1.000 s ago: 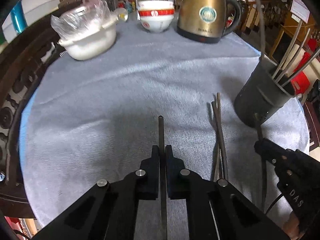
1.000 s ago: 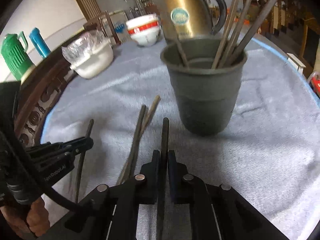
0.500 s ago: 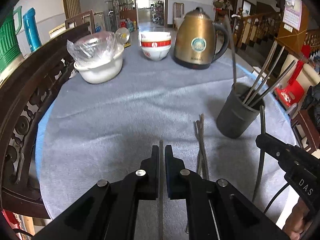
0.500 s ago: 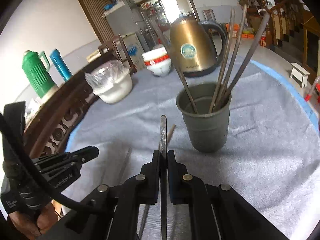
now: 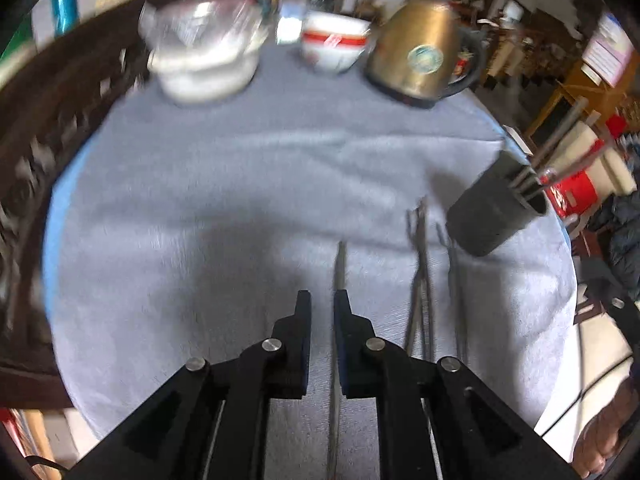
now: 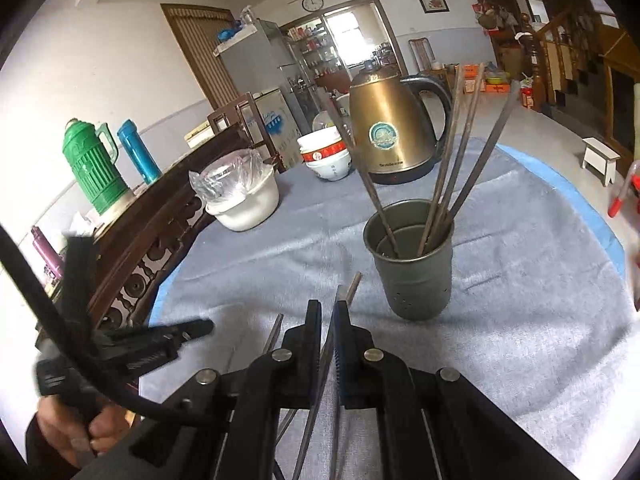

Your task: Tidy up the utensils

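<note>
Standing beside the grey-clothed round table (image 6: pixel 520 340), I saw the left gripper (image 5: pixel 322 300) and right gripper (image 6: pixel 329 308), each with jaws pinching one dark slim chopstick (image 5: pixel 340 264) lengthwise; the grey metal holder cup (image 6: pixel 412 264), holding four, stood ahead-right, nearer the right.

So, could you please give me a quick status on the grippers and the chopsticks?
Left gripper and right gripper each shut on a chopstick. Holder cup upright with four sticks in it. Loose chopsticks lie on the cloth. Nothing blocking the cup.
</note>
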`<action>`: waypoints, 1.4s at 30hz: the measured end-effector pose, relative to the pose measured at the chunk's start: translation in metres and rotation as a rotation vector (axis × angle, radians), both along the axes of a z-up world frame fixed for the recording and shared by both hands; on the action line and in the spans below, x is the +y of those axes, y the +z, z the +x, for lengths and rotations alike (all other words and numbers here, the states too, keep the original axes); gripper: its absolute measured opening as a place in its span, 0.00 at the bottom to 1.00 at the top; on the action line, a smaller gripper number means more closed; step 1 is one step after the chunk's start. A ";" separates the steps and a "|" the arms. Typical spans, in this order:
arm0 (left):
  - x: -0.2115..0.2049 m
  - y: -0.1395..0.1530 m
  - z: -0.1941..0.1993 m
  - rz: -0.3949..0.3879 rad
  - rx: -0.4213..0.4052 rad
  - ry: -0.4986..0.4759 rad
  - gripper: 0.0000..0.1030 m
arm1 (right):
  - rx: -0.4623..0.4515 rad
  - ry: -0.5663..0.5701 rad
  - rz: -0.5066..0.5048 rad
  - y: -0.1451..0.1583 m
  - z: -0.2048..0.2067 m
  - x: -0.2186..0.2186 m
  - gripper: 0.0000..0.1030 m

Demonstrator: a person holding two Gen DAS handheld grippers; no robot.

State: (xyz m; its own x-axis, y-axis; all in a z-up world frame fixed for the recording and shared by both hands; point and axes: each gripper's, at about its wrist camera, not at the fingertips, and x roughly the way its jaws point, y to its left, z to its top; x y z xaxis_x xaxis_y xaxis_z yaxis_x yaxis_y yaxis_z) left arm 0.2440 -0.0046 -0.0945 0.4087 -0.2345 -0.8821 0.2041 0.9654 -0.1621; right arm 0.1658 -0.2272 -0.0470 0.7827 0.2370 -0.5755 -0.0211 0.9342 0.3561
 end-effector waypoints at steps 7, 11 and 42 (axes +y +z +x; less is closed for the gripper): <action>-0.010 -0.029 0.020 0.019 0.078 -0.012 0.11 | 0.031 0.012 0.006 -0.008 0.002 -0.007 0.06; -0.029 -0.037 0.024 0.059 0.081 -0.046 0.33 | 0.138 0.031 0.081 -0.032 0.008 -0.020 0.10; -0.038 -0.051 0.041 0.058 0.082 -0.113 0.06 | 0.457 0.031 -0.125 -0.100 0.108 0.028 0.22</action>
State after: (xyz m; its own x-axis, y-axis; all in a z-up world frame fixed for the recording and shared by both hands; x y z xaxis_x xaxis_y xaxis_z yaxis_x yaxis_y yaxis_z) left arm 0.2852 -0.0428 -0.1457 0.3085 -0.2224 -0.9249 0.3002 0.9454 -0.1272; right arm 0.2736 -0.1988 -0.1474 0.4359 0.1632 -0.8851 0.0832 0.9719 0.2202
